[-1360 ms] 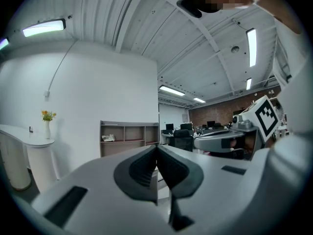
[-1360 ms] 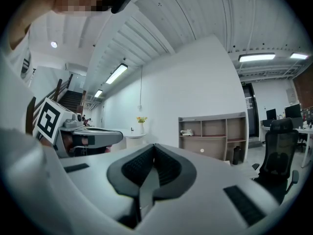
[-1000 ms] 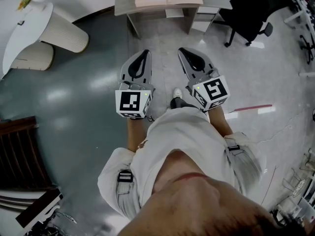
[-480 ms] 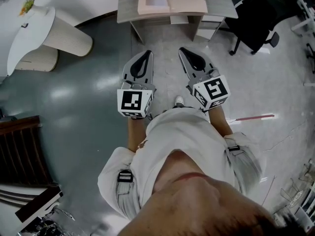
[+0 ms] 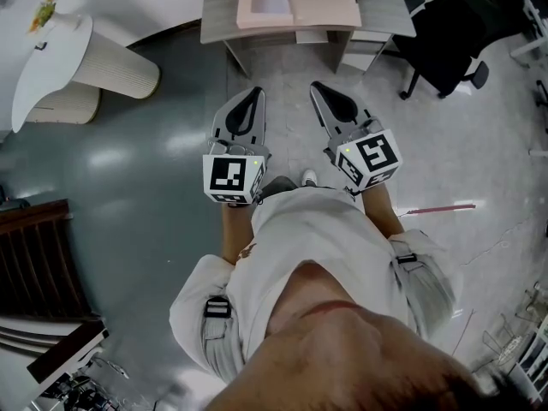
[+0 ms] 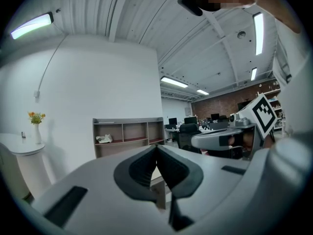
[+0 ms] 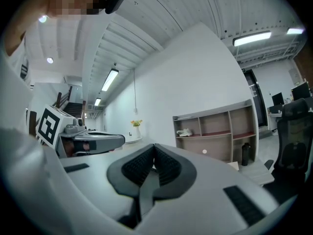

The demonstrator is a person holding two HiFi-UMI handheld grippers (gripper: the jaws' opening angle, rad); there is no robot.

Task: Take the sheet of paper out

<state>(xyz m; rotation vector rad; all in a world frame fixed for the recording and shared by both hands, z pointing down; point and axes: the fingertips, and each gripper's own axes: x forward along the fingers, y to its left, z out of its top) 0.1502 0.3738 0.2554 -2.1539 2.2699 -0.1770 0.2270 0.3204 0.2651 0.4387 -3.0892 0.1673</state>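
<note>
We see our left gripper (image 6: 157,151) with its 2 jaws closed together on nothing, a wooden shelf unit (image 6: 128,133) beyond, and the right gripper (image 6: 196,141) alongside.

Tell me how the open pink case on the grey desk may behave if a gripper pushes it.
The pink case lies open and flat, so it probably will not tip or roll. It looks thin and light, so it may slide on the smooth desk rather than stay. Stiffness cannot be told from here.
</note>
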